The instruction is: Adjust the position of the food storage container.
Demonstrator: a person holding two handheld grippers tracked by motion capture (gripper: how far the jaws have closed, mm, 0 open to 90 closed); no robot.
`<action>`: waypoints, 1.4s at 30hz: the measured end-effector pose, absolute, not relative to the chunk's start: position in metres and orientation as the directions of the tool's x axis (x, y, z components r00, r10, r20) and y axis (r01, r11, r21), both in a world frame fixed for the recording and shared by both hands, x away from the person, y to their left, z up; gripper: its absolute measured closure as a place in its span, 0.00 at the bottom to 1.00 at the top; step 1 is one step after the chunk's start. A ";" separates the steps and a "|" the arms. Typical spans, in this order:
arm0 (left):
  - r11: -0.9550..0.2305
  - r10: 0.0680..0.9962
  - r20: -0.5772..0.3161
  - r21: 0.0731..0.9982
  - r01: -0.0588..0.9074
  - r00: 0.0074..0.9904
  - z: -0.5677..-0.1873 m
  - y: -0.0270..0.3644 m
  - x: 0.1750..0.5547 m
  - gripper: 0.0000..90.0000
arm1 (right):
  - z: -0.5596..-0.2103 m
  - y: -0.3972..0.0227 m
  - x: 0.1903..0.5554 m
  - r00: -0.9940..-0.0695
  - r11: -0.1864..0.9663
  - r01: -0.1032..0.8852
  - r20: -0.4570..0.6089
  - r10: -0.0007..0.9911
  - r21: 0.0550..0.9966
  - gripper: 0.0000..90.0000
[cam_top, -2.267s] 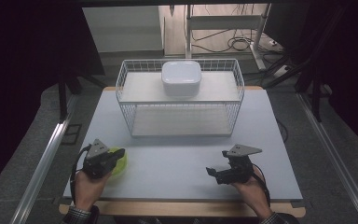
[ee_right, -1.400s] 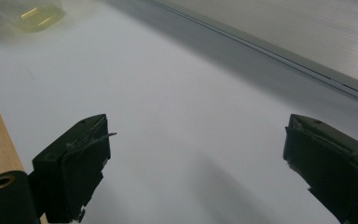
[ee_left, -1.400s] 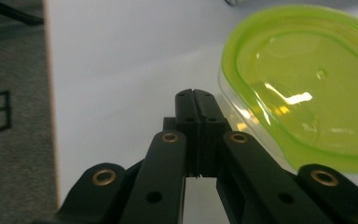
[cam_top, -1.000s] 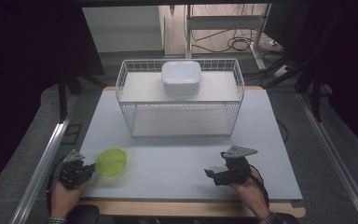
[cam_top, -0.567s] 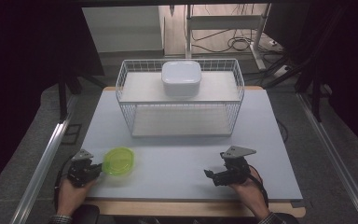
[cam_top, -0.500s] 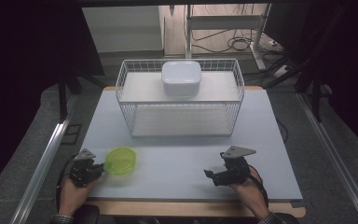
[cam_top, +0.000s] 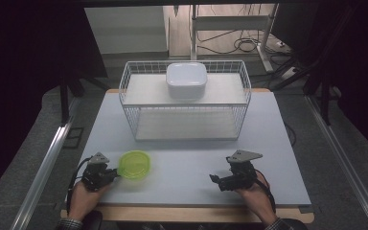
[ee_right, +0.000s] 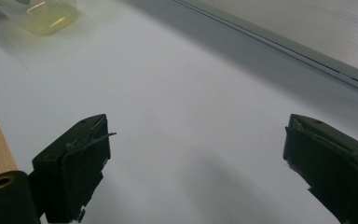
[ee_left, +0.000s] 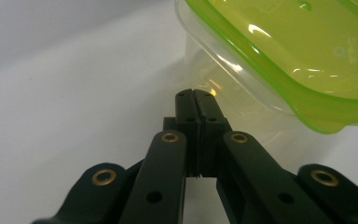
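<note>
A clear tub with a lime-green lid [cam_top: 134,164] sits on the pale table near the front left. My left gripper [cam_top: 115,175] lies just to its left, held by a hand. In the left gripper view its jaws are pressed together, and my left gripper [ee_left: 196,95] has its tips against the tub's clear wall, under the green lid [ee_left: 303,51]. My right gripper [cam_top: 216,180] rests at the front right, pointing left, jaws wide apart with nothing between them. In its own view, my right gripper [ee_right: 205,163] faces bare table, with the tub [ee_right: 42,14] far off at the top left.
A white wire basket rack [cam_top: 129,103] stands at the back middle of the table. A white lidded box [cam_top: 186,80] sits on the rack's top shelf. The wooden front edge [cam_top: 187,214] runs below both hands. Dark floor and metal rails flank the table.
My left gripper has slid to the right along the front of the table, and the green-lidded tub has shifted right ahead of it. The right gripper has stayed put.
</note>
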State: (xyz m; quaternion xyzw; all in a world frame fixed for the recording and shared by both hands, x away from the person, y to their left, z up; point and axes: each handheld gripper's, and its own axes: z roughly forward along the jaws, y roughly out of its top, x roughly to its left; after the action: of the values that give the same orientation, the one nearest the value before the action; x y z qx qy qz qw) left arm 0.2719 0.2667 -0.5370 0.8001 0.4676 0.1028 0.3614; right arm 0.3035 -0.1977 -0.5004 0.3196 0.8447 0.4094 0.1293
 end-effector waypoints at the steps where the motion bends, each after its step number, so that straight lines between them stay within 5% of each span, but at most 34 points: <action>1: -0.307 0.819 -0.171 0.675 0.671 0.548 -0.537 0.265 0.273 1.00 | -0.500 -0.198 0.303 -0.762 0.460 0.435 0.044 0.646 0.774 0.08; 12: -0.385 0.786 -0.116 0.676 0.628 0.607 -0.536 0.230 0.280 1.00 | -0.501 -0.198 0.304 -0.761 0.460 0.440 0.048 0.646 0.771 0.09; 42: -0.484 0.661 -0.134 0.677 0.555 0.739 -0.535 0.147 0.288 1.00 | -0.502 -0.197 0.304 -0.766 0.468 0.438 0.047 0.641 0.768 0.08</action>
State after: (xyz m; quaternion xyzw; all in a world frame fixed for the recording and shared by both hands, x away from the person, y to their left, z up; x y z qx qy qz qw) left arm 0.2879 0.1467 -0.5353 0.8583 0.3541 0.0725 0.3644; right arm 0.3037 -0.1973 -0.5016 0.3183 0.8475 0.4060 0.1246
